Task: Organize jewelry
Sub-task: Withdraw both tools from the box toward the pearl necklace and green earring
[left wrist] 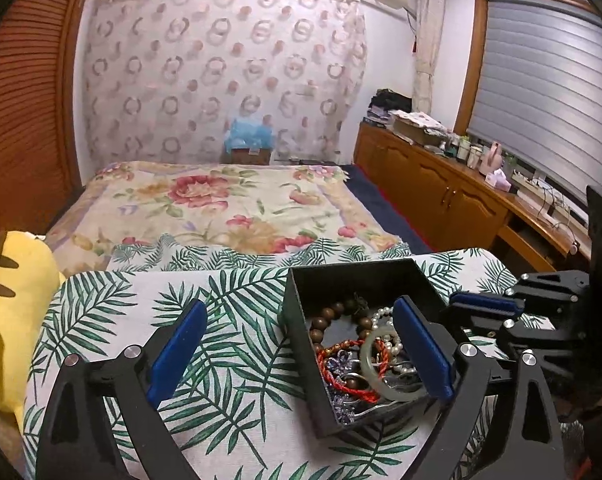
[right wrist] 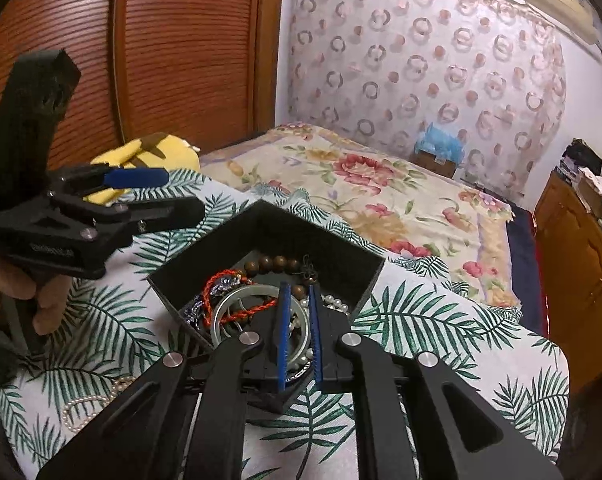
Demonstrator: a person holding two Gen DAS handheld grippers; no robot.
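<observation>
From your left wrist camera, your left gripper (left wrist: pixel 301 348) stands spread wide with nothing between its blue pads; one pad hangs over the palm-leaf cloth (left wrist: pixel 221 360), the other over the black box (left wrist: pixel 357 280). The box sits on that cloth and holds wooden beads (left wrist: pixel 325 320), a red cord bracelet (left wrist: pixel 341 360), a pale green bangle (left wrist: pixel 381 364) and pearls (left wrist: pixel 385 314). A yellow plush toy (left wrist: pixel 9 320) lies at the left edge.

From your right wrist camera, your right gripper (right wrist: pixel 299 312) is nearly closed, its 2 fingers pinched on the bangle's rim inside the box, above the pearls. A loose pearl strand (right wrist: pixel 89 404) lies on the cloth, outside the box, at lower left. Your left hand (right wrist: pixel 25 300) holds the other gripper beside the box.
</observation>
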